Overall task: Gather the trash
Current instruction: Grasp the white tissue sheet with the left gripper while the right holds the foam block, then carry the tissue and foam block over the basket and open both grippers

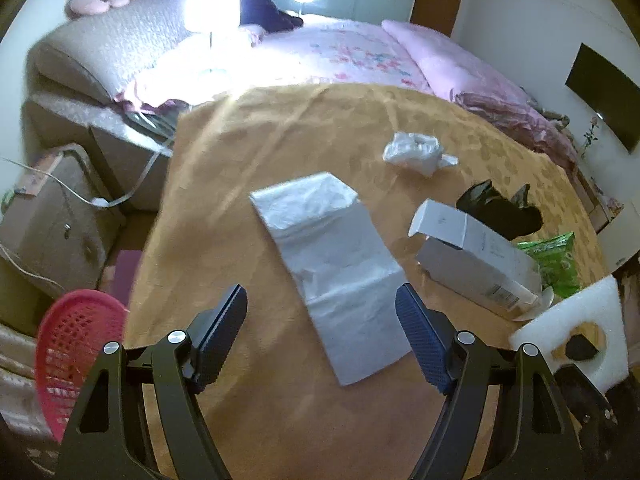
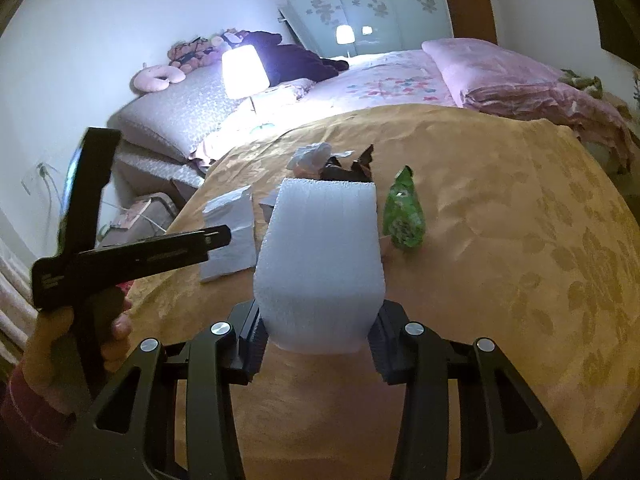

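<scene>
My right gripper (image 2: 318, 340) is shut on a white foam block (image 2: 320, 256) and holds it above the yellow tablecloth (image 2: 500, 240); the block also shows in the left wrist view (image 1: 576, 320). My left gripper (image 1: 320, 320) is open and empty, over the near end of a flat grey plastic bag (image 1: 332, 256). Beyond lie a crumpled clear plastic wad (image 1: 414, 152), a grey cardboard box (image 1: 476, 256), a black wrapper (image 1: 500, 212) and a green snack packet (image 1: 556, 260). The green packet (image 2: 402, 212) stands right of the foam in the right wrist view.
A pink mesh basket (image 1: 76, 356) sits off the table's left edge, low beside my left gripper. A cardboard box (image 1: 48, 216) and cables lie on the floor at left. A bed with pink bedding (image 1: 360, 56) and a lit lamp (image 1: 210, 4) stand behind the table.
</scene>
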Demonstrator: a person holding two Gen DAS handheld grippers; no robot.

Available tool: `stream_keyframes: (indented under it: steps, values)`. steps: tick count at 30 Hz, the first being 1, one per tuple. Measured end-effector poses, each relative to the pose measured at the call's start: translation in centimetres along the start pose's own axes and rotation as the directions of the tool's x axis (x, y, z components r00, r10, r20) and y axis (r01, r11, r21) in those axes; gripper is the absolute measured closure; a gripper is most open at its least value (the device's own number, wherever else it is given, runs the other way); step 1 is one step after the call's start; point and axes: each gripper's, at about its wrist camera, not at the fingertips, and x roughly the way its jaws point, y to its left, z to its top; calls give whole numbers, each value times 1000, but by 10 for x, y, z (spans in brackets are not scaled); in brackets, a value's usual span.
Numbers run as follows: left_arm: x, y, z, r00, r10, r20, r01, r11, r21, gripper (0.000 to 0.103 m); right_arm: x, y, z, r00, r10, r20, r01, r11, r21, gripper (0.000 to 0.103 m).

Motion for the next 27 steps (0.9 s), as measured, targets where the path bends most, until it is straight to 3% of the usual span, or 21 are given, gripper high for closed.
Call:
stream_keyframes:
  steps: [2, 11, 15, 20, 27]
  values:
    - [0, -3, 0, 1000, 3, 13, -3, 1000, 8, 30, -1, -3, -1, 1000, -3, -1, 3, 1000, 6, 62]
    - [-1, -18, -10, 995, 82, 64, -88, 991, 97, 67, -1, -7, -3, 1000, -1, -3, 2, 1000, 19, 62]
    - [-5, -17, -13, 995, 75, 69, -81, 992, 100, 86, -2, -6, -4, 1000, 1, -3, -1, 1000, 19, 62]
    - [-12, -6, -20, 997, 50, 59, -55, 995, 84, 93, -3, -4, -5, 1000, 4, -3, -4, 1000, 14, 62]
    - [-33, 11, -32, 997, 37, 73, -42, 997, 62, 95, -4, 2, -4, 1000, 14, -1, -14, 1000, 3, 62]
